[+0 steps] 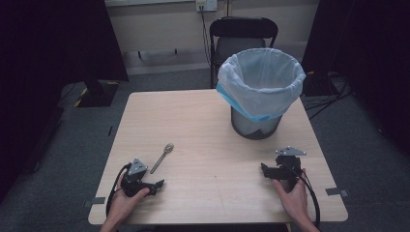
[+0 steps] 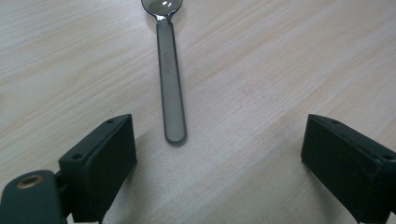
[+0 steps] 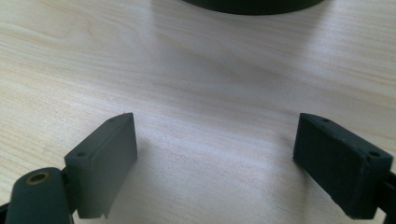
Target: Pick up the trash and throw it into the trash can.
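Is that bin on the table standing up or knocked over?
Standing upright. The bin rests on its base on the table, its bag-lined mouth facing up.

spoon [image 2: 170,79] bowl cut off above

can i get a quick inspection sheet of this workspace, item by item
surface: light wooden table, bare around the things on it
job's things: metal spoon lying flat, handle toward the left tool, bowl away from it; in the left gripper view its handle end lies just ahead of the open jaws, untouched
clutter: nothing seen
grippers: left tool open beside the spoon; right tool open, holding nothing, facing the bin
cables: one black cable trails from each tool; more cables on the floor at far right
surroundings: bin with pale liner on the table's far right, black folding chair behind, grey floor, wall socket
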